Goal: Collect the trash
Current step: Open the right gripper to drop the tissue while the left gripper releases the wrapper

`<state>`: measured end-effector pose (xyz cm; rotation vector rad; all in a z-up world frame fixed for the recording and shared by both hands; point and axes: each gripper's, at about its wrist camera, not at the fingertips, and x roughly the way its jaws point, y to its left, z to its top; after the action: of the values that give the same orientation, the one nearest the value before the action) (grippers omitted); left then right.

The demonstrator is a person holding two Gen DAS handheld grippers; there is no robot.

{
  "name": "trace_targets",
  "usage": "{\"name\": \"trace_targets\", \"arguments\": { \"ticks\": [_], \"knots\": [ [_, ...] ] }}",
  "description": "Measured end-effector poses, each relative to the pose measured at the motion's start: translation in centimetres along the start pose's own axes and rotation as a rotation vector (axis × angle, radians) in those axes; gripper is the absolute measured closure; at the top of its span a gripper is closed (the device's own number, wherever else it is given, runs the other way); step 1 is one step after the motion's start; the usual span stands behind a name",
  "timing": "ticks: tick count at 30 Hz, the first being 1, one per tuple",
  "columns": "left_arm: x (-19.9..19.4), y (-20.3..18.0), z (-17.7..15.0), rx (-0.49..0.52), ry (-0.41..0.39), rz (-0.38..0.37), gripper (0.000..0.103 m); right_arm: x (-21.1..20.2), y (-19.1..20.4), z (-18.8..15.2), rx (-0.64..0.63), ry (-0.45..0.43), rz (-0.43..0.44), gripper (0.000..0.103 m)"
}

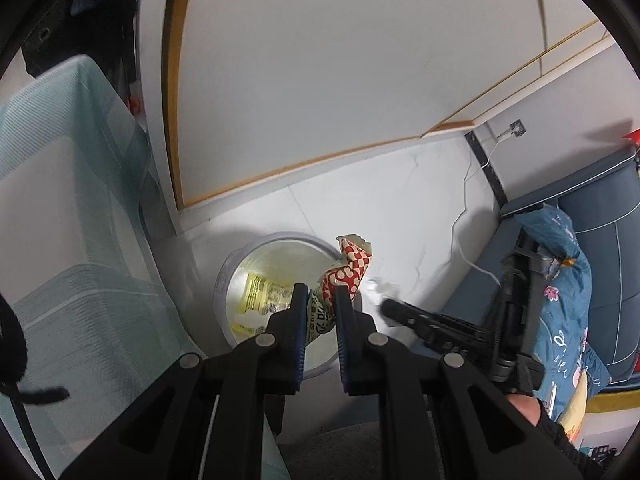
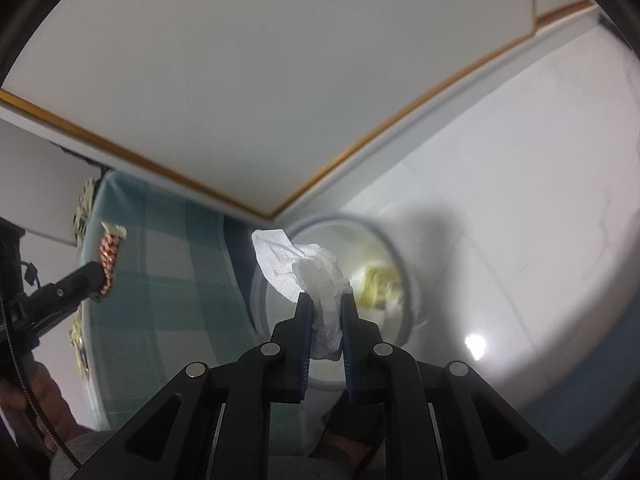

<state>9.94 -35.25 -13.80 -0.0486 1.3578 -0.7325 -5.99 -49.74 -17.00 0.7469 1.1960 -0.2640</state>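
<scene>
My left gripper (image 1: 322, 294) is shut on a red-and-white checkered wrapper (image 1: 344, 272) and holds it over a round white trash bin (image 1: 224, 276) on the floor. A yellow wrapper (image 1: 262, 294) lies inside the bin. My right gripper (image 2: 326, 300) is shut on a crumpled white tissue (image 2: 316, 276) above the same bin (image 2: 394, 256). In the left wrist view the right gripper (image 1: 386, 306) comes in from the right with the tissue (image 1: 380, 286). In the right wrist view the left gripper (image 2: 96, 276) holds the checkered wrapper (image 2: 110, 254) at the far left.
A table with a green-and-white checked cloth (image 1: 68, 208) stands left of the bin; it also shows in the right wrist view (image 2: 168, 272). A blue sofa (image 1: 600, 216) with a patterned cushion (image 1: 568, 300) is at the right. A white cable (image 1: 466, 216) runs across the white floor.
</scene>
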Motion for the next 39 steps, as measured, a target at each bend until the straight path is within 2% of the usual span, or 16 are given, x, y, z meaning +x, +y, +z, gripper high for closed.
{"name": "trace_targets", "arguments": {
  "ticks": [2,4,6,7,11,17,19,21,26,33,36,39],
  "knots": [
    [0.6,-0.1,0.1,0.0,0.023,0.027,0.094,1.7,-0.3,0.0,-0.001,0.052,0.011,0.088],
    [1.0,-0.1,0.3,-0.003,0.041,0.022,0.094,3.1,-0.5,0.2,0.014,0.099,0.024,0.086],
    [1.3,-0.3,0.4,-0.001,0.052,0.027,0.094,4.2,-0.9,0.2,0.028,0.138,0.033,0.075],
    [1.5,-0.5,0.4,0.002,0.059,0.025,0.094,4.7,-0.9,0.1,0.034,0.149,0.037,0.073],
    [2.6,-0.8,0.7,0.001,0.083,0.017,0.094,5.5,-1.3,-0.1,0.051,0.17,0.039,0.055],
    [4.2,-1.0,1.3,0.014,0.126,0.019,0.094,3.7,-2.6,-0.3,0.075,0.123,0.029,0.055],
    [4.5,-1.0,1.3,0.016,0.137,0.024,0.094,2.5,-3.2,-0.4,0.094,0.091,0.021,0.051],
    [4.8,-1.1,1.3,0.018,0.147,0.029,0.094,1.2,-4.0,-0.6,0.119,0.049,0.012,0.041],
    [5.8,-1.5,1.2,0.012,0.179,0.035,0.094,-0.8,-4.7,-0.5,0.135,0.001,-0.005,0.039],
    [7.2,-1.4,0.9,-0.015,0.251,0.077,0.094,-1.0,-4.5,-0.3,0.139,-0.026,-0.012,0.03],
    [7.7,-1.2,0.6,-0.03,0.282,0.111,0.093,-1.1,-4.5,-0.3,0.143,-0.03,-0.009,0.029],
    [7.9,-1.1,0.3,-0.04,0.3,0.111,0.093,-0.9,-4.6,-0.5,0.15,-0.03,-0.006,0.028]
  ]
}}
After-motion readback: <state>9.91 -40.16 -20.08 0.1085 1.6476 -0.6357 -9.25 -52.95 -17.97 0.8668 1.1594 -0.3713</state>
